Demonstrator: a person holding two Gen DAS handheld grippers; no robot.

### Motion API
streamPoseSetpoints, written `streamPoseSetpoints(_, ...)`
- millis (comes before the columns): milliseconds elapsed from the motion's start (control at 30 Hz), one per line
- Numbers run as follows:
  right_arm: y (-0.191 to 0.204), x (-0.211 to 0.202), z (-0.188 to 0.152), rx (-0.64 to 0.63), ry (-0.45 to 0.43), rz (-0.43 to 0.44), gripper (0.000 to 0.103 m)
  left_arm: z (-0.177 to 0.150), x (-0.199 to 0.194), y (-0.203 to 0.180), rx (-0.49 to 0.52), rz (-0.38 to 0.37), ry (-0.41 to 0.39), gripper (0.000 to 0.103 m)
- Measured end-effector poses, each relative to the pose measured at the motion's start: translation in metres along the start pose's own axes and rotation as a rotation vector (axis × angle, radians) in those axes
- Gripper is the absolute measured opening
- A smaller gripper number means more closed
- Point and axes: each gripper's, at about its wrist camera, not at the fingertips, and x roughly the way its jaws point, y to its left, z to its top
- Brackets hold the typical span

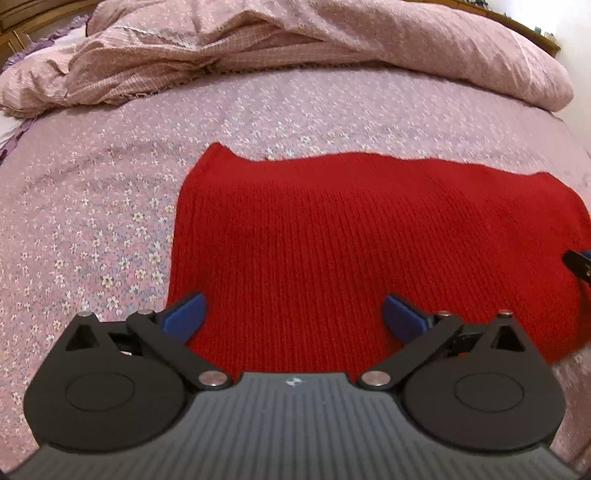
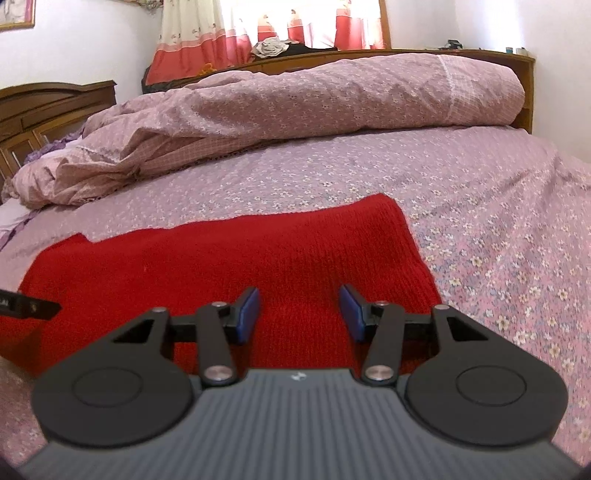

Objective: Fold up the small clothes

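A red knitted garment point(image 1: 369, 240) lies flat on the bed as a wide rectangle; it also shows in the right wrist view point(image 2: 229, 258). My left gripper point(image 1: 293, 317) is wide open and empty, just above the garment's near edge toward its left side. My right gripper point(image 2: 299, 312) is open and empty, above the near edge toward the garment's right side. A tip of the right gripper shows at the far right of the left wrist view point(image 1: 580, 264); a tip of the left gripper shows at the left of the right wrist view point(image 2: 33, 304).
The bed has a pink flowered sheet point(image 1: 92, 221), also in the right wrist view point(image 2: 517, 258). A bunched quilt point(image 1: 295, 48) lies along the far side point(image 2: 295, 110). A wooden headboard point(image 2: 44, 107) and curtains point(image 2: 229, 33) stand behind.
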Motion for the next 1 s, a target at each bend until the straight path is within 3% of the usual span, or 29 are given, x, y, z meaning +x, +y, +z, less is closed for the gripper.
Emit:
streamPoseSetpoints(100, -0.002, -0.003, 0.000, 0.018, 0.005, -0.003, 0.050, -0.002, -0.006, 0.002, -0.020, -0.021, 0.020, 0.103)
streamPoseSetpoints(333, -0.007, -0.016, -0.002, 0.071, 0.013, 0.004, 0.051, -0.017, -0.023, 0.000, -0.029, -0.029, -0.022, 0.103)
streamPoseSetpoints(467, -0.009, -0.033, -0.005, 0.111, 0.033, 0.016, 0.055, -0.019, -0.028, -0.002, -0.026, -0.022, -0.017, 0.103)
streamPoseSetpoints(600, -0.013, -0.057, -0.010, 0.163, 0.016, 0.027, 0.069, -0.023, -0.033, 0.000, -0.046, -0.026, -0.030, 0.103)
streamPoseSetpoints(833, -0.028, -0.078, -0.023, 0.293, 0.024, -0.001, 0.072, -0.031, -0.049, 0.005, -0.102, -0.064, -0.046, 0.103)
streamPoseSetpoints(1000, -0.040, -0.068, -0.031, 0.424, 0.038, 0.007, 0.075, -0.027, -0.062, 0.006, -0.121, -0.009, -0.017, 0.103)
